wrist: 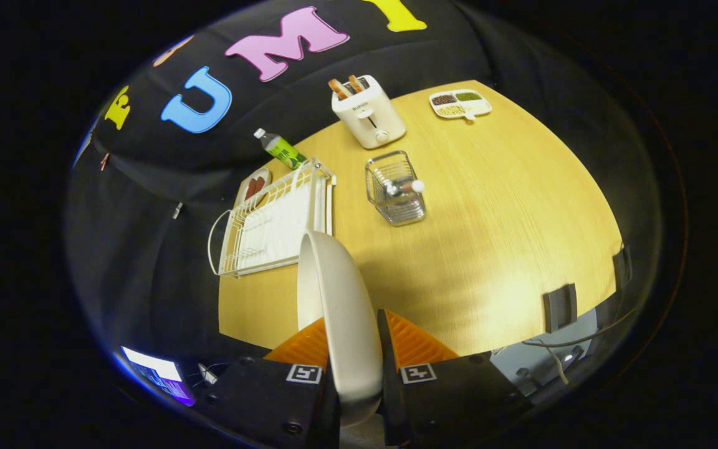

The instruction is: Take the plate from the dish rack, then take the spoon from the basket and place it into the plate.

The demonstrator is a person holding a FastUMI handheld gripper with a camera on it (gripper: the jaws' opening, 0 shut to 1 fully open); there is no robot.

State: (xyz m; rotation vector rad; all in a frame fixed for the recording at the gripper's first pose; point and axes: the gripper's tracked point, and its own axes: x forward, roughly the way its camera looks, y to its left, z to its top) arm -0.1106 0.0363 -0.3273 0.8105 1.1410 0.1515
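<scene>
The gripper (351, 349) sits closest, its two orange ribbed fingers (303, 346) narrowed to a slim gap and pinching the rim of a white plate (337, 299) between them. Both fingers press on the plate, one on each face, and the plate stands on edge, rising up and away from the fingertips above the desk (490, 249). Its pale back faces right and its rim curves over toward the dish rack.

Beyond the plate, near the desk's left edge, lies the white wire dish rack (272, 221), its slots bare, with a thin loop handle sticking out past the desk edge. Just behind the rack, at the far left corner, a small dish (253, 187) holds reddish-brown pieces, and a clear bottle (279, 149) with a green label and white cap lies tilted beside it.

To the right of the rack, well apart from it and toward the middle of the desk, stands a wire mesh basket (394, 188). The spoon (404, 186) rests in it, its handle leaning out over the basket's right rim with a rounded pale end showing.

Farther back, near the far edge, a white toaster (369, 112) stands with two slices of browned bread poking out of its slots. To its right, close to the far edge, a flat divided tray (460, 103) carries small portions of dark and green food.

Dark clamps (560, 307) grip the desk's near right edge.
</scene>
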